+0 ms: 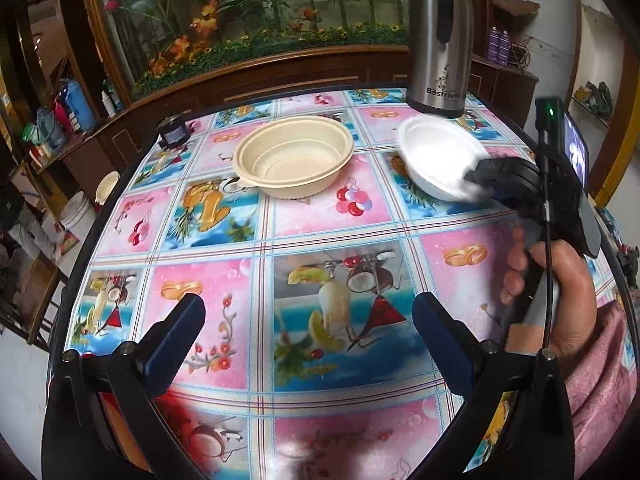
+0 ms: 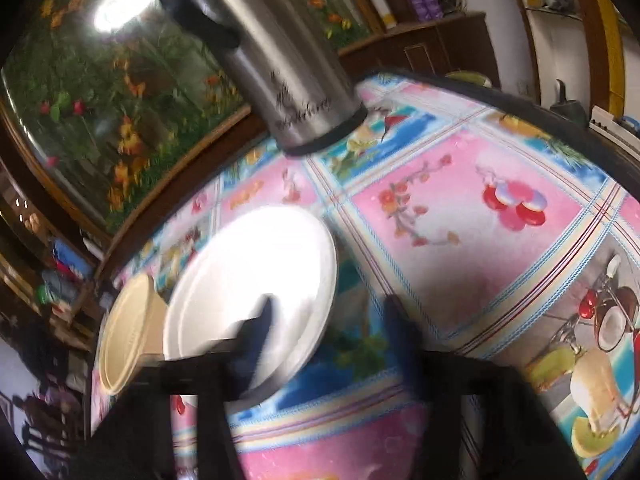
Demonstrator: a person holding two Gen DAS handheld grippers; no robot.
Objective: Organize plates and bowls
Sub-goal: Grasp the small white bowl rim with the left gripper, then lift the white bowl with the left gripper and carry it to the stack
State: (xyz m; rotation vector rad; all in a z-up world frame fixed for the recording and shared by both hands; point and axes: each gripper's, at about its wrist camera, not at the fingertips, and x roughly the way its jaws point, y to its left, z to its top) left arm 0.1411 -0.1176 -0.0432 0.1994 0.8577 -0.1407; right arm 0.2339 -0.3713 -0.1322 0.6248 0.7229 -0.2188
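A white foam bowl (image 1: 434,152) sits tilted at the far right of the table, in front of the steel flask. My right gripper (image 2: 330,316) straddles its near rim. One finger (image 2: 260,320) is over the inside of the white bowl (image 2: 248,276) and the other finger (image 2: 400,328) is outside, with a strip of tablecloth showing between it and the rim. This view is blurred. A beige bowl (image 1: 294,156) stands upright at the table's far middle, left of the white one, and shows as the beige bowl (image 2: 128,320) in the right wrist view. My left gripper (image 1: 310,332) hangs open over the near tablecloth, holding nothing.
A tall steel flask (image 1: 438,40) stands at the back right, just behind the white bowl. A small dark jar (image 1: 173,133) sits at the back left corner. The round table (image 1: 120,184) wears a bright patterned cloth. A person's hand (image 1: 560,284) grips the right handle.
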